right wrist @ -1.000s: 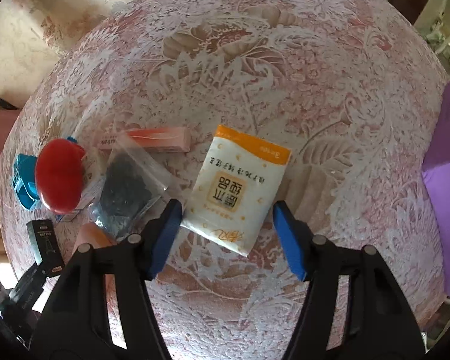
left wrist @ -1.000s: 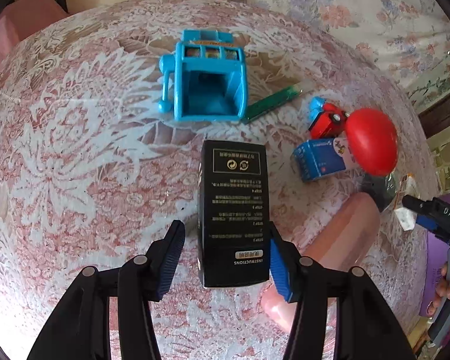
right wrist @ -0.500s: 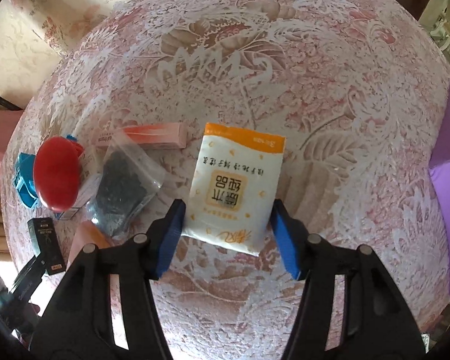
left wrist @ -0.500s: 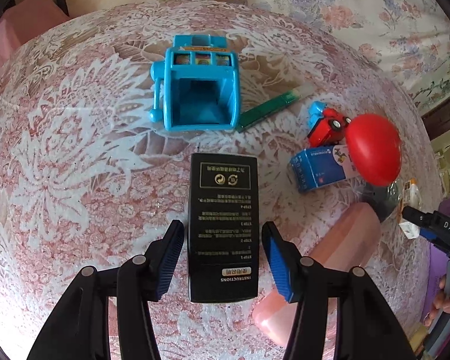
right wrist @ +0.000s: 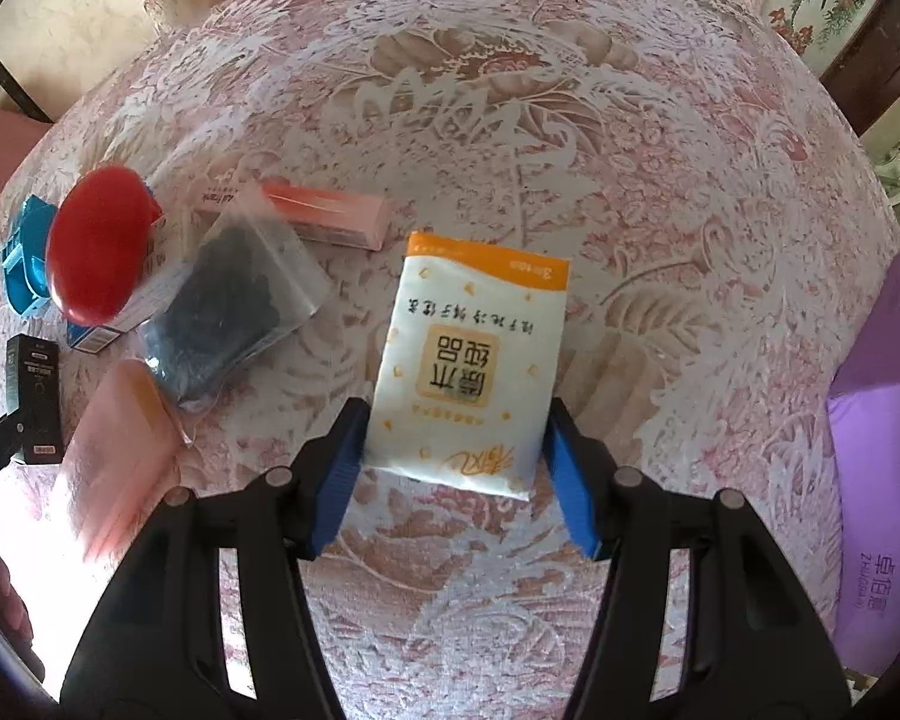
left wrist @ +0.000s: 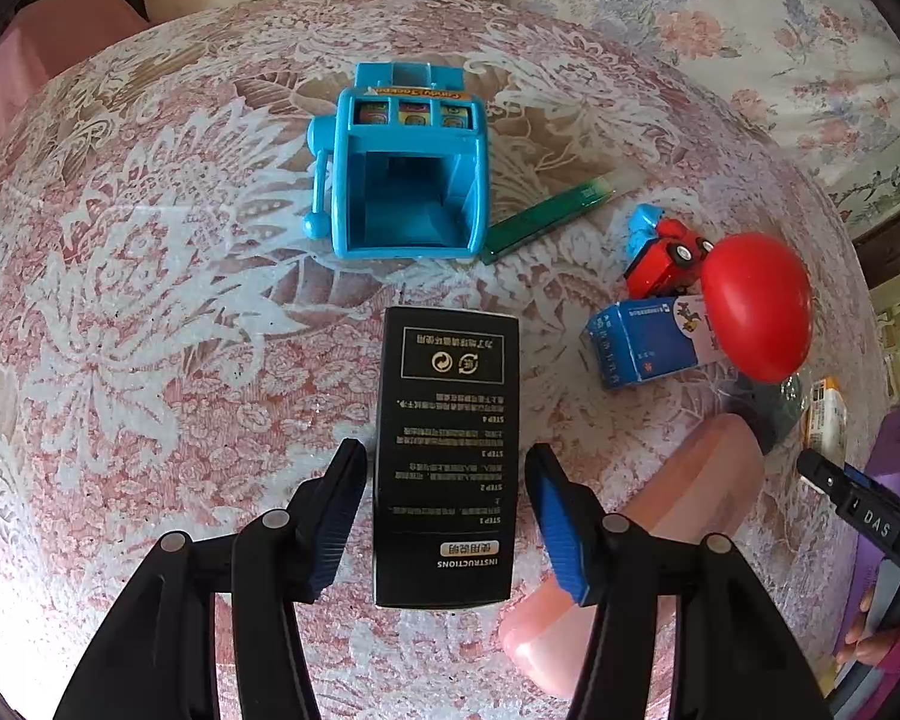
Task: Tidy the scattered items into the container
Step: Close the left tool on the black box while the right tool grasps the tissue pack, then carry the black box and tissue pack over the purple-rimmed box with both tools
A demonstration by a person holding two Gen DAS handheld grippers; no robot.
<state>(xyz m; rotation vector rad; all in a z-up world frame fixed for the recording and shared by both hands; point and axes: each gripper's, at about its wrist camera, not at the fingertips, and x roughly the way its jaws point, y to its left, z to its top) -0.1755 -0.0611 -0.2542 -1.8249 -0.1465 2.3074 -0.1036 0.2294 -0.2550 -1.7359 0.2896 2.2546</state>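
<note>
Left gripper [left wrist: 444, 516]: released, its blue-padded fingers straddling the near end of the black rectangular cardboard box with printed instructions [left wrist: 447, 456], which lies flat on the lace-covered counter [left wrist: 150, 324]. A narrow gap shows at each pad. Risk: the box is smooth and held near one end only; if the fingers close that far back, it may pivot or slip on lifting. The pink translucent plastic tube [left wrist: 660, 534] lies just beside the right finger and may be nudged.

Right gripper [right wrist: 453, 474]: released, fingers flanking the lower end of the white and orange soft plastic packet [right wrist: 471, 360], which lies flat on the counter. Risk: the packet is thin and pliable; closing the fingers may buckle it or slide over it rather than lift it.

The purple cardboard container [right wrist: 882, 480] stands at the far right edge of the counter, well apart from the left-hand items.

Count, left to right:
- blue plastic toy slot machine [left wrist: 405, 174]: one
- black box: one
- green flat strip [left wrist: 549, 216]: one
- red toy car [left wrist: 666, 264]: one
- blue and white small carton [left wrist: 648, 348]: one
- red glossy egg-shaped object [left wrist: 756, 306]: one
- pink tube: one
- clear zip bag of dark contents [right wrist: 234, 306]: one
- pink rectangular carton [right wrist: 324, 219]: one
- packet: one
- container: one
</note>
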